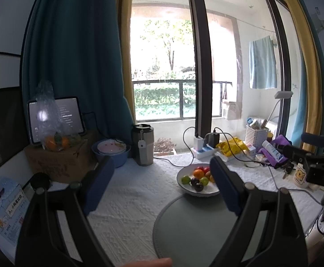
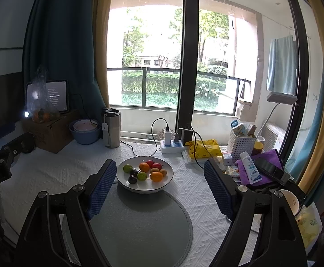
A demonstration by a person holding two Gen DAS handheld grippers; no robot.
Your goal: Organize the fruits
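Note:
A white bowl (image 2: pixel 126 184) holds several fruits: oranges (image 2: pixel 156 176), green limes (image 2: pixel 127 168), red fruits (image 2: pixel 157 166) and dark plums (image 2: pixel 132 179). It stands at the far edge of a round grey mat (image 2: pixel 144 222). It also shows in the left wrist view (image 1: pixel 182 185), right of centre. My left gripper (image 1: pixel 162 184) is open and empty, above the table, left of the bowl. My right gripper (image 2: pixel 159 184) is open and empty, held above the mat just short of the bowl.
A steel tumbler (image 2: pixel 111 128), a blue bowl (image 2: pixel 85 131), a cardboard box (image 2: pixel 50 131) with a bag of oranges (image 2: pixel 42 113) and a tablet (image 2: pixel 47 95) stand at the back left. A power strip (image 2: pixel 172 144), yellow bag (image 2: pixel 203 148), white basket (image 2: pixel 241 143) and purple cloth (image 2: pixel 266 166) crowd the right.

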